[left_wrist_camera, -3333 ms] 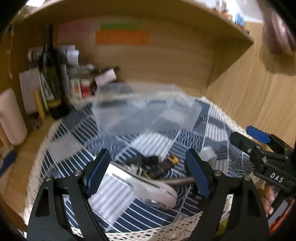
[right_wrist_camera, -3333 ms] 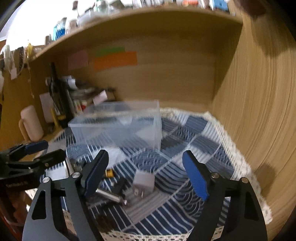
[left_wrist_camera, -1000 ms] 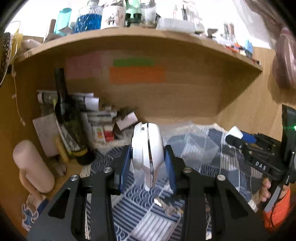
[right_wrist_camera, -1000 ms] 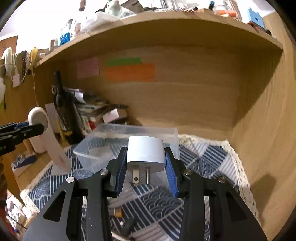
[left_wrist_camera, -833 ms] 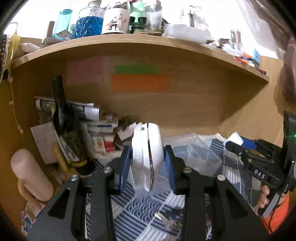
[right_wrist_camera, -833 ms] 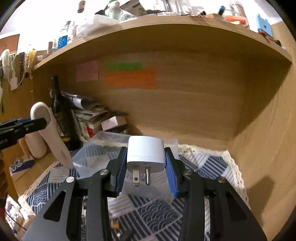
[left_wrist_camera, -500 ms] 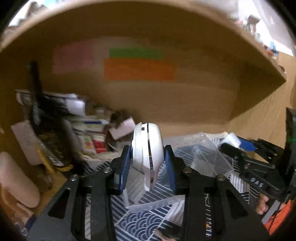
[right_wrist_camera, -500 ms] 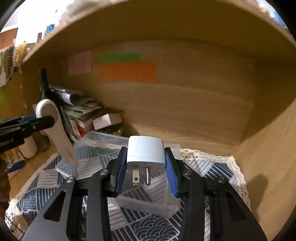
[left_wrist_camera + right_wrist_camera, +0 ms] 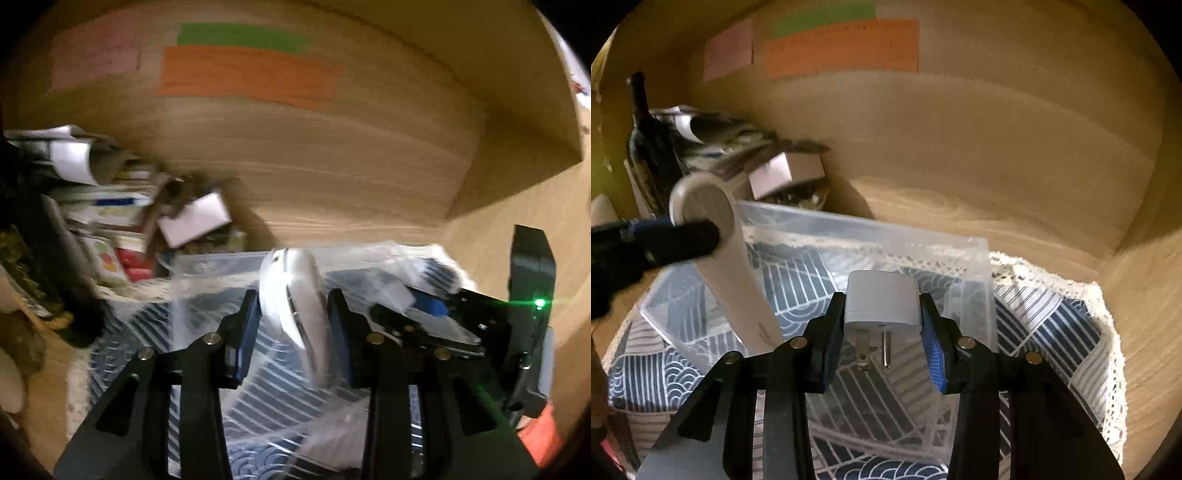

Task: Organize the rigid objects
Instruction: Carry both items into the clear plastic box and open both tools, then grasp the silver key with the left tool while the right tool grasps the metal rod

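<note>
- Both claws have come forward and down since the earlier frames, so the clear rectangular plastic box (image 9: 871, 251) now fills the lower part of each view instead of sitting well ahead.
- The left claw (image 9: 293, 325) is clamped on a long, flat white plastic tool with a rounded end (image 9: 295, 295), held edge-on between the blue pads; in the left wrist view it is blurred.
- From the right wrist view the same white tool (image 9: 727, 266) slants down with its lower end inside the clear box, near the box's left wall, and its round head sticks up above the rim.
- The right claw (image 9: 884, 328) is clamped on a white plug adapter with two metal prongs (image 9: 882, 302); the prongs point down toward the camera.
- The adapter hangs over the open box, above its floor and not touching it.
- In the left wrist view the right claw (image 9: 417, 306) shows at the right, over the box's far side.
- The box stands on a navy-and-white patterned cloth with a lace edge (image 9: 1071, 332) spread over the wooden table (image 9: 1015, 221).
- Behind the box, at the left, lie a heap of papers and small cartons (image 9: 122, 218), a small white cardboard box (image 9: 786, 173) and a dark glass bottle (image 9: 646, 140).
- Orange (image 9: 842, 46), green and pink paper notes are stuck on the wooden back wall.
</note>
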